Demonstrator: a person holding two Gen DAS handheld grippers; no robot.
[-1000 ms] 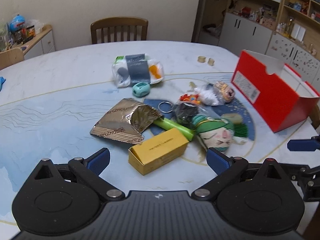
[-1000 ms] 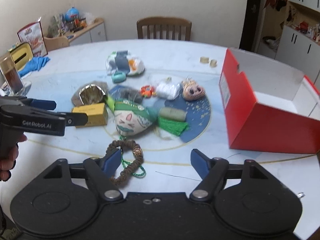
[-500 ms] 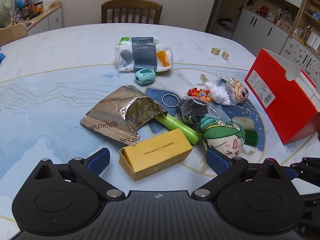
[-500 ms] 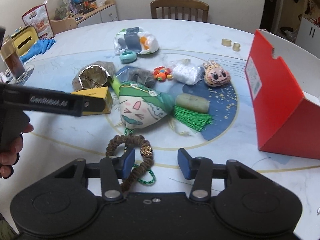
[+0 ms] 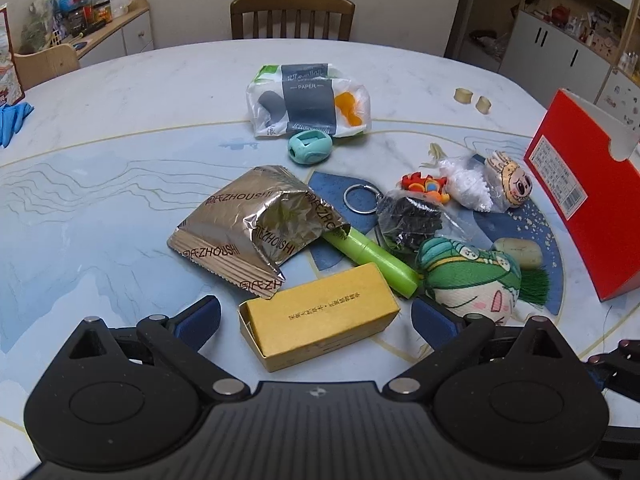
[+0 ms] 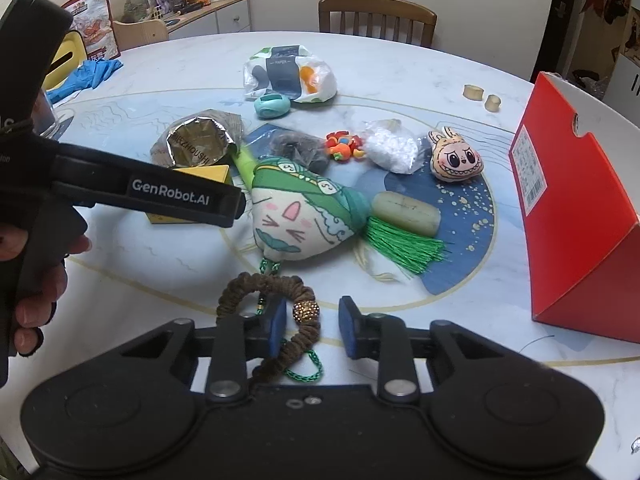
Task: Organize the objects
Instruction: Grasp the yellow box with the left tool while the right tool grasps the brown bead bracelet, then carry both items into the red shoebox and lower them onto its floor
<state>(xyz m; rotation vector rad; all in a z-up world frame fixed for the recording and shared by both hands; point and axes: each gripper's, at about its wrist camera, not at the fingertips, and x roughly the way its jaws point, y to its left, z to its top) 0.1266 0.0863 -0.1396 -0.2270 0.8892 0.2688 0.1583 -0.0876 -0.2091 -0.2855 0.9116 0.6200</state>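
A yellow carton point(image 5: 320, 316) lies on the round table between the blue pads of my left gripper point(image 5: 318, 314). That gripper is open, with a gap on each side of the carton. In the right wrist view its black body point(image 6: 172, 196) crosses in front of the carton. A brown braided bracelet point(image 6: 264, 284) with a gold bead point(image 6: 306, 312) and a green cord lies near the table's front. My right gripper point(image 6: 313, 326) straddles the bead strand and its jaws are closing. The left pad is next to the braid; the right pad stands clear of it.
An open red box point(image 6: 576, 220) stands at the right. A green-hatted plush point(image 6: 304, 216), a foil bag point(image 5: 248, 220), a green tube point(image 5: 372, 256), a tissue pack point(image 5: 308, 100), a teal sharpener point(image 5: 310, 148) and small toys crowd the middle. A chair point(image 5: 292, 16) stands behind the table.
My right gripper's jaws have narrowed from wide apart to close around the bracelet's bead strand. Both grippers have come lower and nearer; the yellow carton now sits between the left fingers.
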